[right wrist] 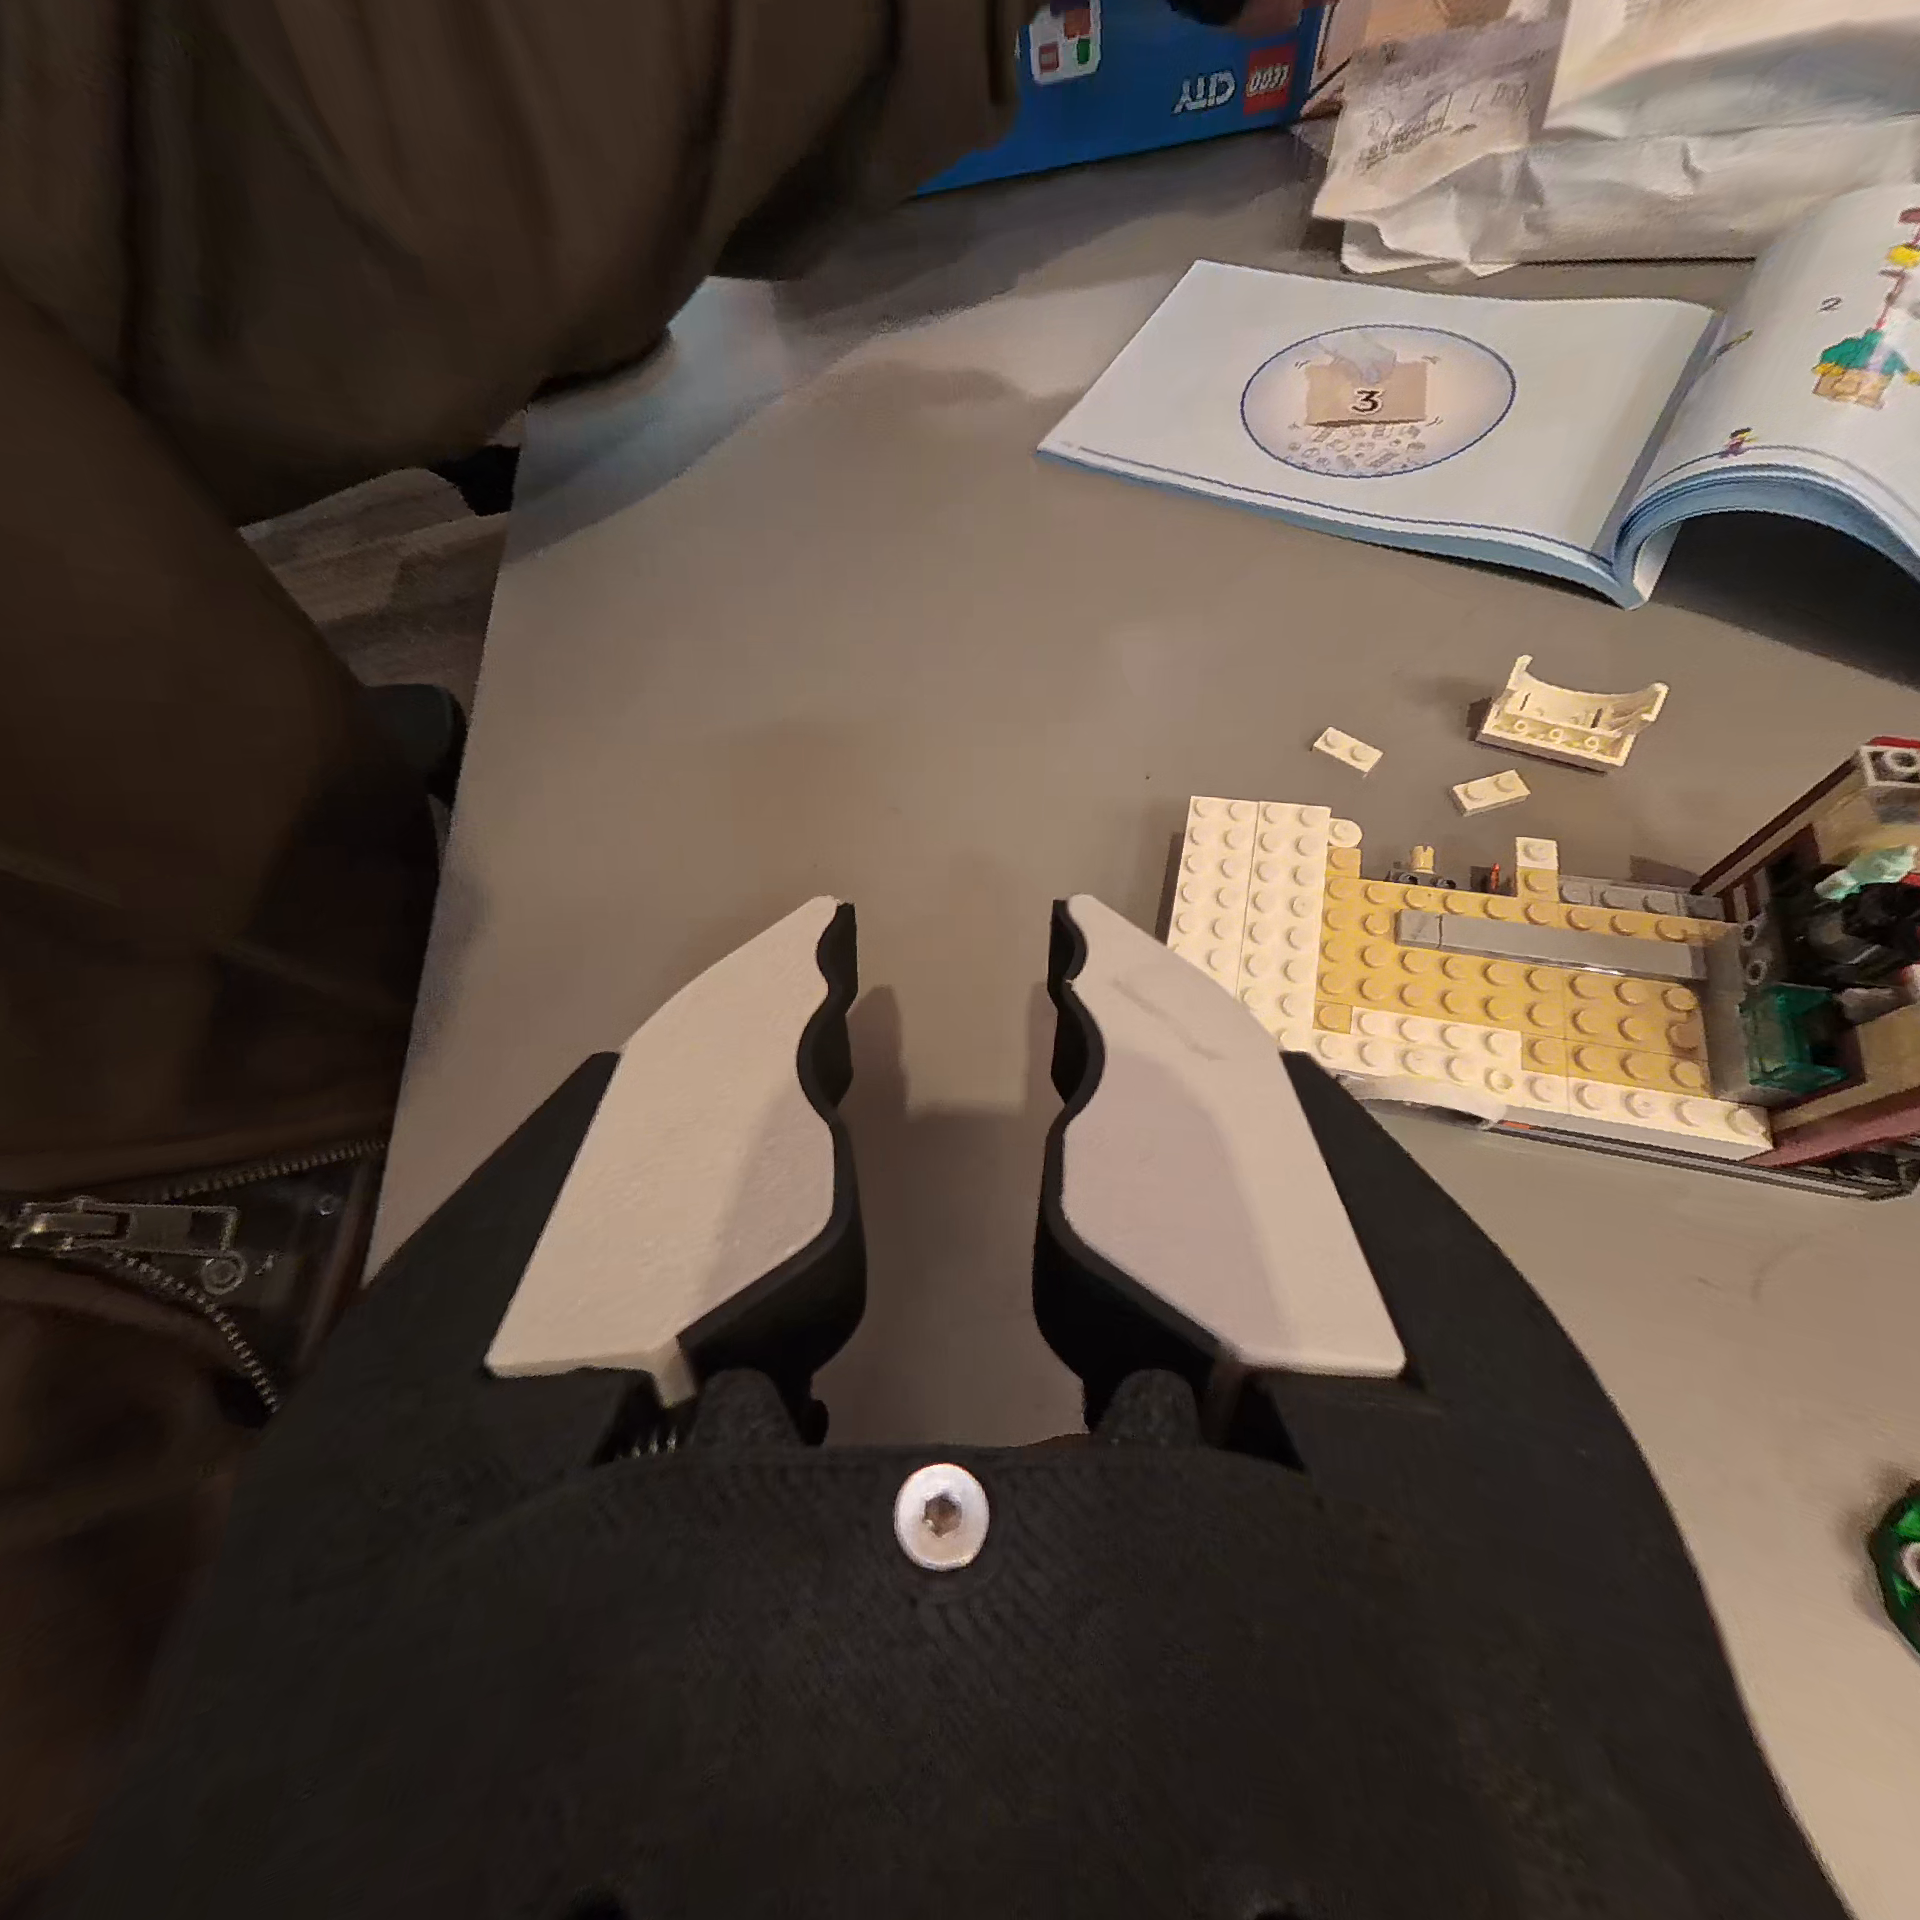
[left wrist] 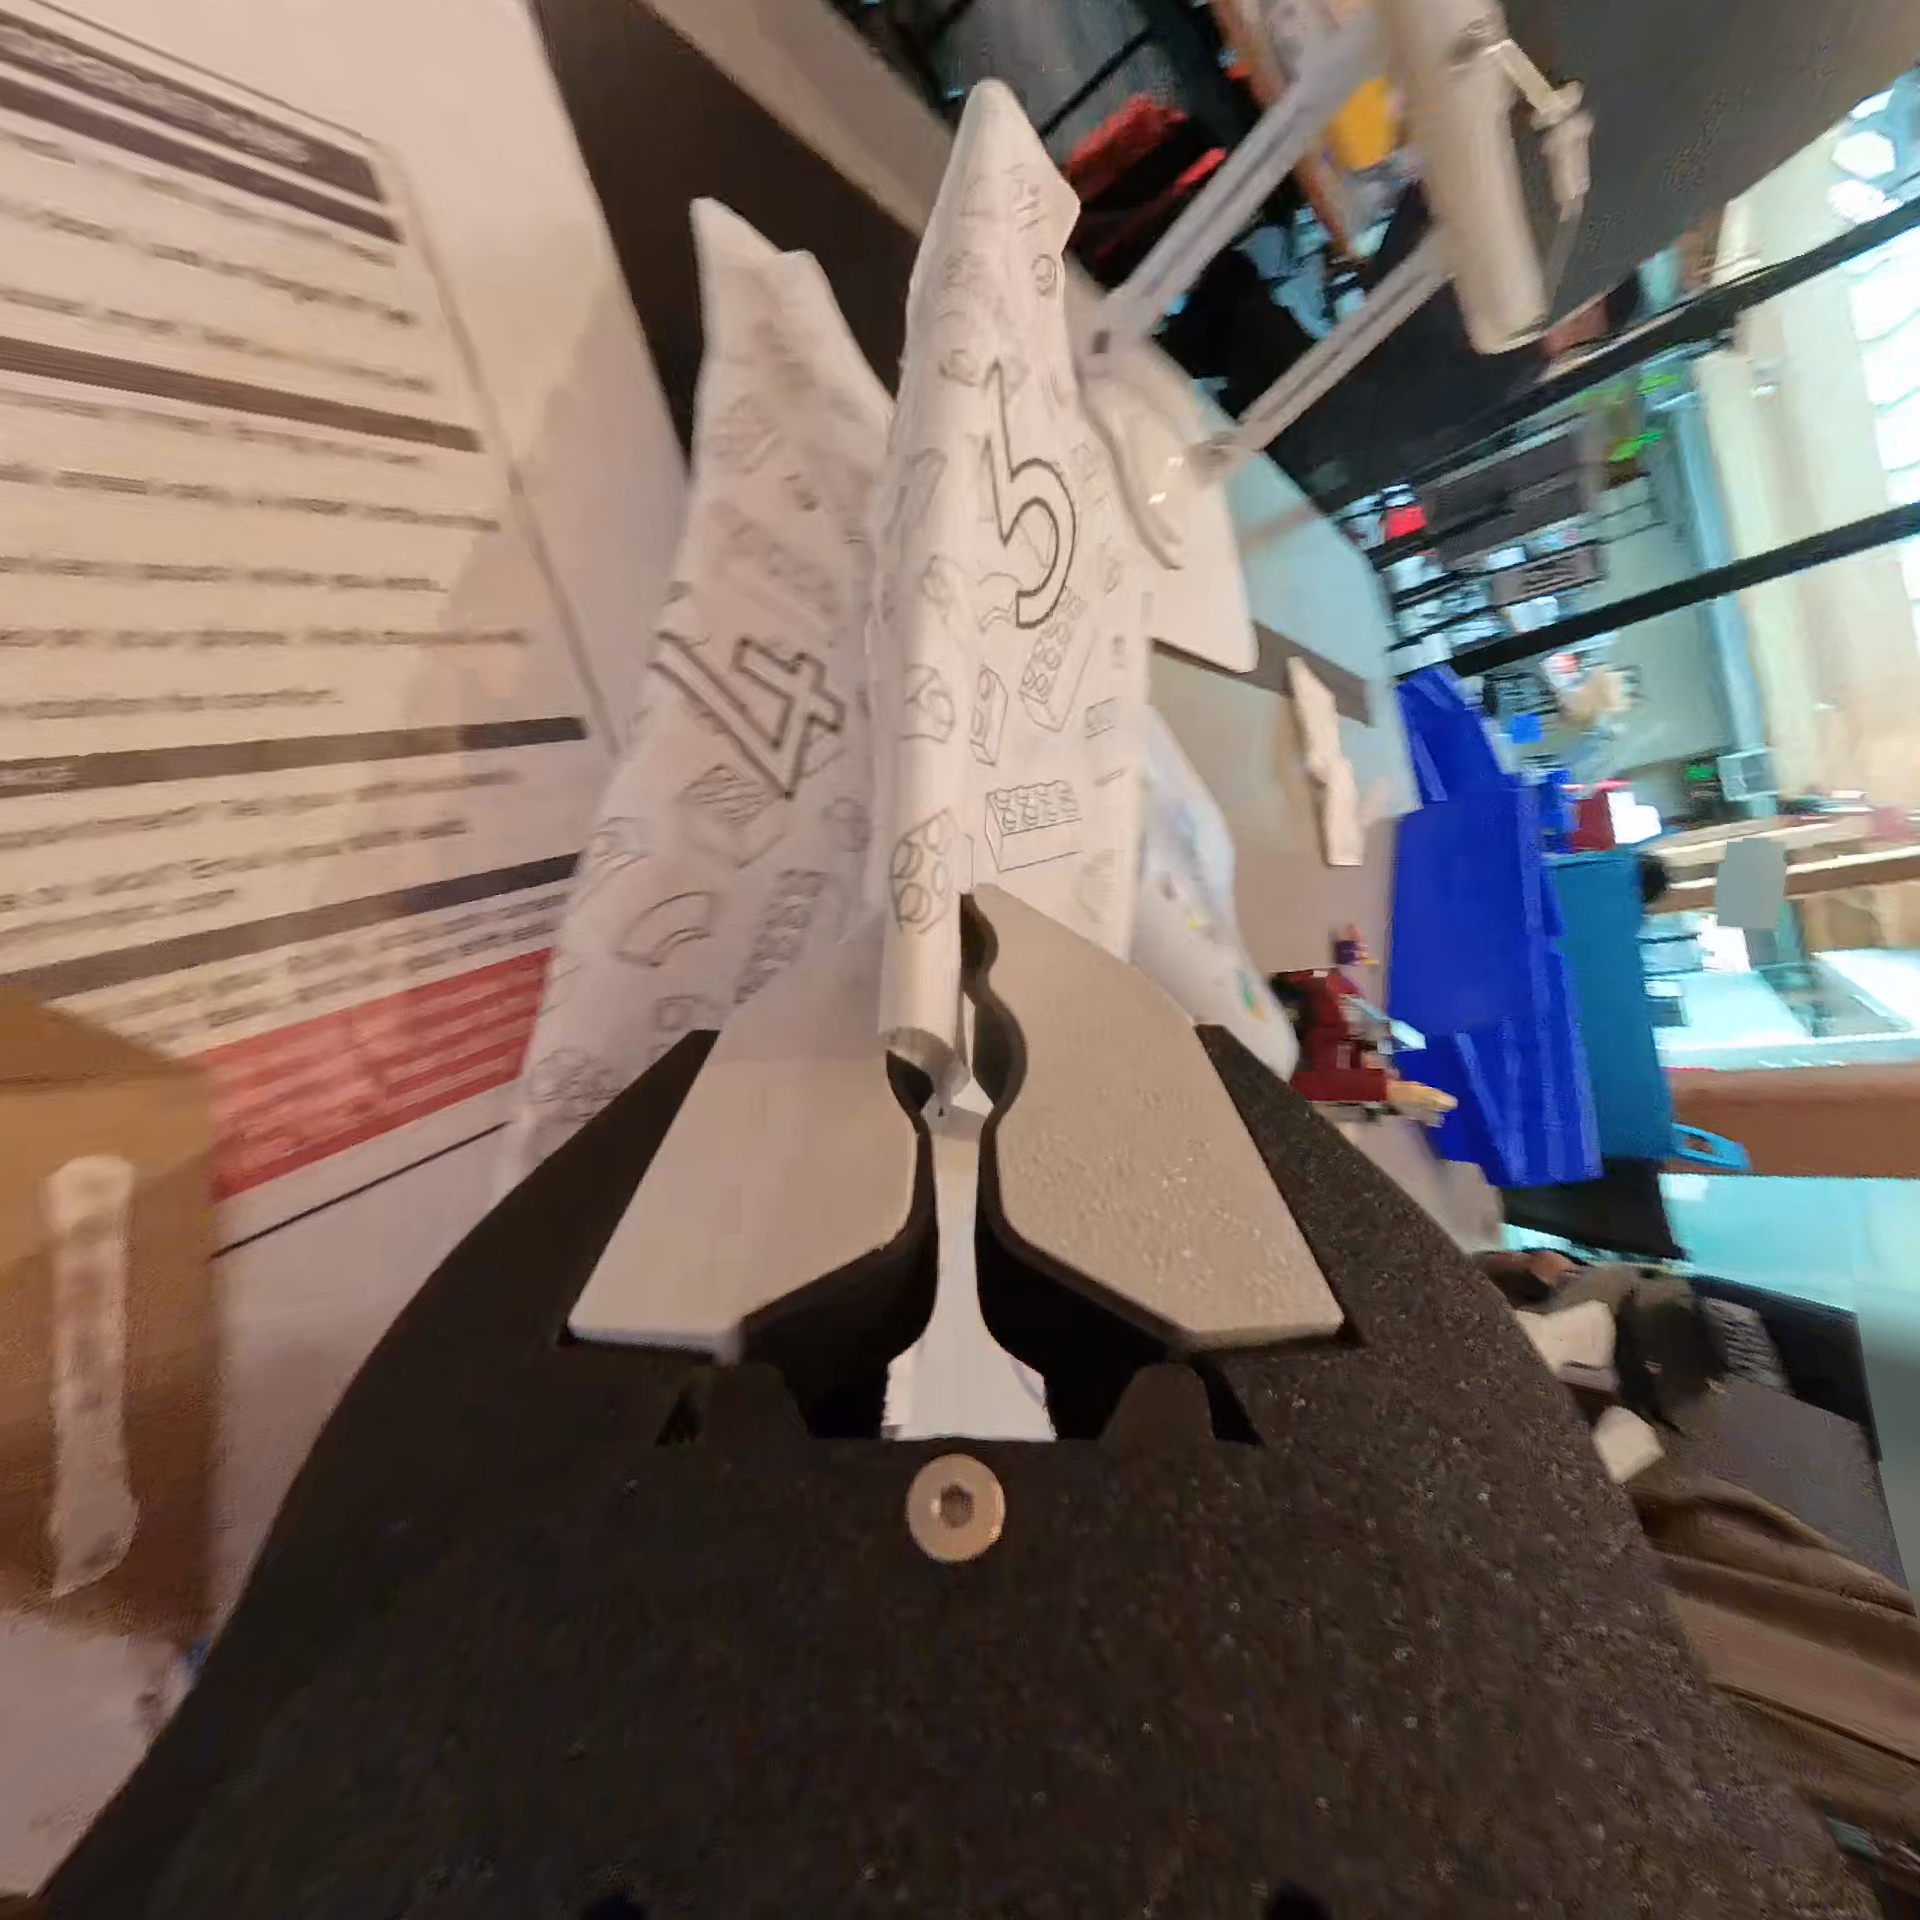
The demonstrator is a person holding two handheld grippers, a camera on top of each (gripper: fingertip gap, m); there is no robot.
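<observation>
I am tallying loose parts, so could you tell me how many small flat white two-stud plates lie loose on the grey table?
2: one plate just beyond the cream base's far corner, another right of it, nearer the curved white piece. More may be hidden.

Printed stuff I can see: outlined numerals on the white paper bag [left wrist: 977,582] pinched in my left tool [left wrist: 961,914] and the second bag [left wrist: 748,665], a blurry text sheet [left wrist: 208,520], plus a logo'd blue box [right wrist: 1143,94] and a numbered booklet [right wrist: 1371,405] on the surface [right wrist: 831,675]. Not quoting any.
</observation>
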